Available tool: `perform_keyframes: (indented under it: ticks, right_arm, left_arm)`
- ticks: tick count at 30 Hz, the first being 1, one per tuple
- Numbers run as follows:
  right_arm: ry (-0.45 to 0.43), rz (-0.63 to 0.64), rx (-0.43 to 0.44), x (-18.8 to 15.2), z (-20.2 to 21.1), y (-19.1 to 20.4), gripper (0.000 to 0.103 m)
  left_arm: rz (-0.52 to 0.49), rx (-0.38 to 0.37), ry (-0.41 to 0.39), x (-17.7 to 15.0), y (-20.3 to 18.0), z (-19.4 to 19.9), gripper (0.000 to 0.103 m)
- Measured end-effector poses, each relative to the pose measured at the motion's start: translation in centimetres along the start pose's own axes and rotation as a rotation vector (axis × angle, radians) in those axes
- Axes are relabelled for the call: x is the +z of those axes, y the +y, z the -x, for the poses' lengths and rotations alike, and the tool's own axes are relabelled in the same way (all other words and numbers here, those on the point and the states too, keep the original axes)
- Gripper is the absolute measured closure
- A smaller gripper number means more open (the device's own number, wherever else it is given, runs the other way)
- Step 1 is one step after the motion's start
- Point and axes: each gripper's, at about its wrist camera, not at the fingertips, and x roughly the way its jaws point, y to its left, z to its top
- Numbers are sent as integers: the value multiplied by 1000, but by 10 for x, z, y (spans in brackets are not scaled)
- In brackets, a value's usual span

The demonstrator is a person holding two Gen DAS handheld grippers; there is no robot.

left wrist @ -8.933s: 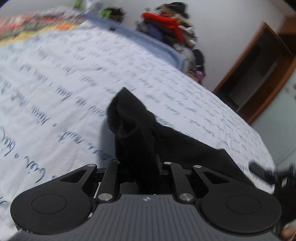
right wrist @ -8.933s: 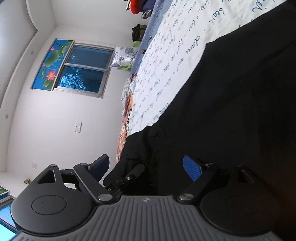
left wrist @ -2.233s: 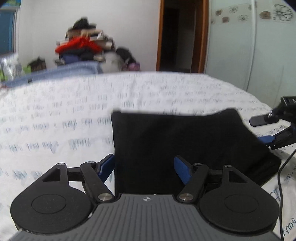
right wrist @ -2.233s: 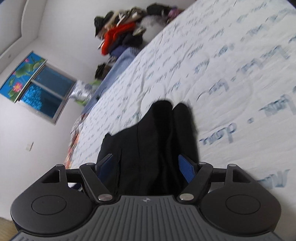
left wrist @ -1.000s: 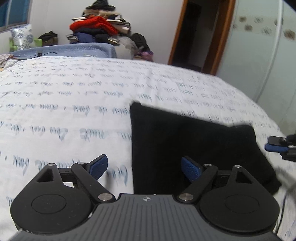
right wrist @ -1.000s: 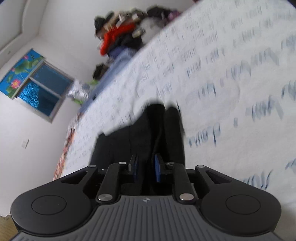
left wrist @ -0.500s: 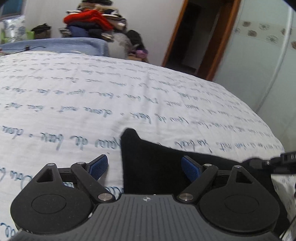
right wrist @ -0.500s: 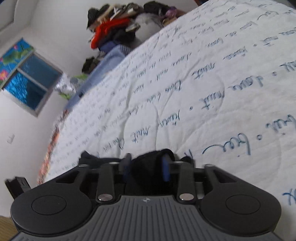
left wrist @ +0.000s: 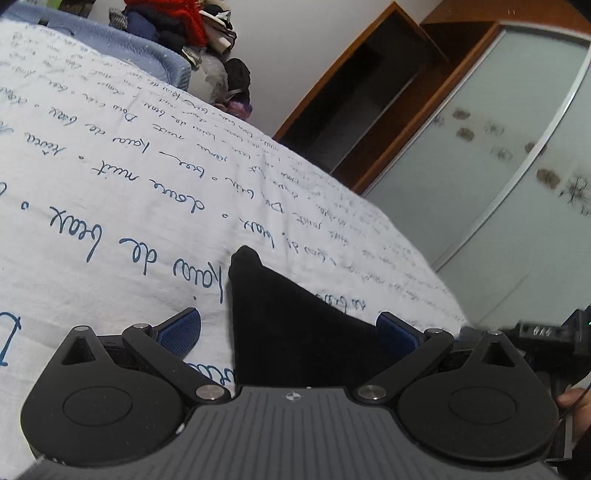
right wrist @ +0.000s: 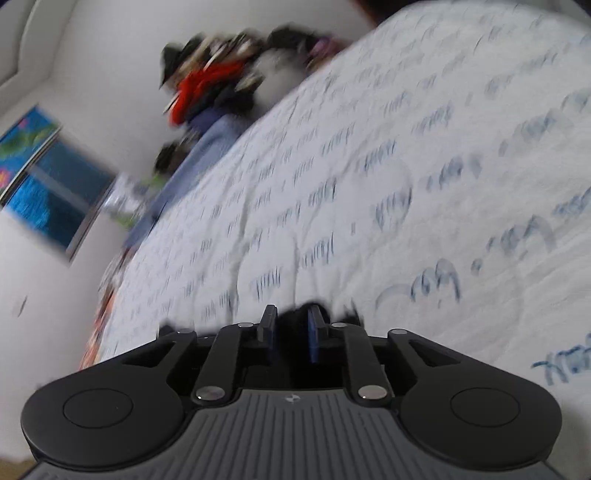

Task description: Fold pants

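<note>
The black pants (left wrist: 295, 325) lie folded on the white bedsheet with blue writing (left wrist: 110, 192). My left gripper (left wrist: 291, 328) is open, its blue pads (left wrist: 181, 328) on either side of the pants' near left corner, low over the fabric. My right gripper (right wrist: 291, 328) is shut on a bunched edge of the black pants (right wrist: 293, 317); that view is blurred by motion. The right gripper's body (left wrist: 546, 332) shows at the right edge of the left wrist view.
A pile of clothes (left wrist: 177, 22) and a blue blanket (left wrist: 122, 48) sit at the far end of the bed. A wooden door frame (left wrist: 362, 99) and frosted wardrobe doors (left wrist: 517, 166) stand to the right. A window (right wrist: 48, 192) is on the left wall.
My left gripper has dropped closer to the pants' left corner and stays open. My right gripper closed on the pants' edge about a second ago and is moving with it now.
</note>
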Motion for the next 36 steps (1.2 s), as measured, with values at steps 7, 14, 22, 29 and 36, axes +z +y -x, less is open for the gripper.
perform_keyframes:
  ticks: [7, 14, 22, 29, 36]
  right_arm:
    - [90, 460, 44, -16, -59, 155, 28]
    - [359, 729, 74, -38, -165, 254, 27]
    - [538, 750, -43, -66, -226, 228, 89]
    - [456, 794, -43, -74, -231, 228, 88]
    - [297, 342, 132, -22, -151, 184, 82]
  left_arm:
    - [-113, 24, 61, -3, -17, 0, 1]
    - [-227, 41, 104, -10, -25, -1, 1]
    - [-278, 49, 122, -13, -27, 0, 1]
    - [-300, 64, 122, -14, -29, -3, 0]
    - [-298, 56, 122, -11, -27, -3, 1]
